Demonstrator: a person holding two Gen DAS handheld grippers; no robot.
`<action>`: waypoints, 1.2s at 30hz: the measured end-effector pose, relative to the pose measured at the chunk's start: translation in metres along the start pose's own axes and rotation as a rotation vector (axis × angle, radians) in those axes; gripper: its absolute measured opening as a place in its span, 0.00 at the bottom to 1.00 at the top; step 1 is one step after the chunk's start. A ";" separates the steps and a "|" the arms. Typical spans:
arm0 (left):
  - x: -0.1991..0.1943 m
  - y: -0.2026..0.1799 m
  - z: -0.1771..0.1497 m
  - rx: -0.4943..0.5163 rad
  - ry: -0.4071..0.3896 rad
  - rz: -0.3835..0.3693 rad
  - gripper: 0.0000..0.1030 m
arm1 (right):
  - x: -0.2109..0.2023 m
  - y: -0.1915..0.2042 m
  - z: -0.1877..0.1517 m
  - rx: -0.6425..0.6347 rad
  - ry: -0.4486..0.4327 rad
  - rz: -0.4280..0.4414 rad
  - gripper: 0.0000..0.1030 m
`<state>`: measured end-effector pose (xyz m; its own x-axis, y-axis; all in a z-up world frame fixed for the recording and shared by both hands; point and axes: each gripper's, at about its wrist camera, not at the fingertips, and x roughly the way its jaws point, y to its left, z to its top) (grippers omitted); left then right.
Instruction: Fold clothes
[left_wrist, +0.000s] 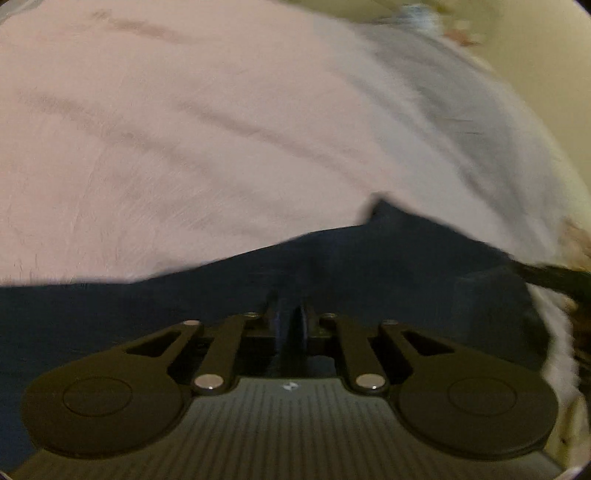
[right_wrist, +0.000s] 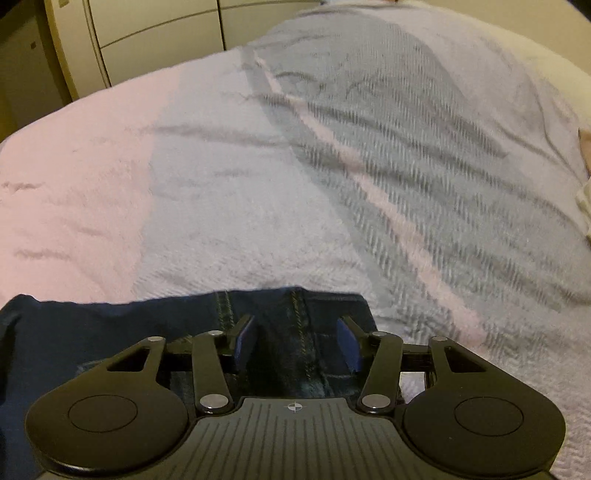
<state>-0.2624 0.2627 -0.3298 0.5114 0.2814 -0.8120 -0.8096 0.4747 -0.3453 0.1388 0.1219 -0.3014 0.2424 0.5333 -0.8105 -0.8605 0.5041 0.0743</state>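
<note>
My left gripper (left_wrist: 290, 325) is pinched nearly closed, its two blue pads pressed together down against the dark blue jeans (left_wrist: 332, 266); the picture is too blurred for me to tell whether a fold of denim is caught between them. The jeans lie spread across the lower part of that view, on top of a blanket (left_wrist: 166, 147) that is pink on one side and pale grey on the other. At the far right edge a dark, narrow shape reaches in over the cloth, too smeared to make out. My right gripper (right_wrist: 295, 341) stands wide open, its blue fingers (right_wrist: 243, 341) set apart on either side of a stitched seam of the jeans (right_wrist: 288, 332), with the denim lying between them and neither pad pressing on it. From this side the jeans end just ahead of my fingertips, and the blanket (right_wrist: 240, 203) runs on beyond, with a striped grey band. Pale cupboard doors (right_wrist: 155, 26) stand behind the bed.
</note>
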 end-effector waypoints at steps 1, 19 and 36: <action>0.000 0.003 0.001 -0.030 -0.001 0.002 0.02 | 0.005 -0.004 -0.001 0.001 0.014 -0.008 0.49; 0.023 -0.032 0.023 -0.065 -0.042 -0.054 0.01 | 0.000 -0.007 0.002 -0.024 0.022 0.014 0.49; -0.046 -0.017 -0.054 -0.146 0.041 0.090 0.04 | -0.059 0.031 -0.061 -0.158 0.096 0.041 0.49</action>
<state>-0.2877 0.1973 -0.3123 0.4254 0.2818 -0.8600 -0.8863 0.3220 -0.3329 0.0710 0.0646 -0.2867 0.1681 0.4805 -0.8607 -0.9304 0.3659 0.0226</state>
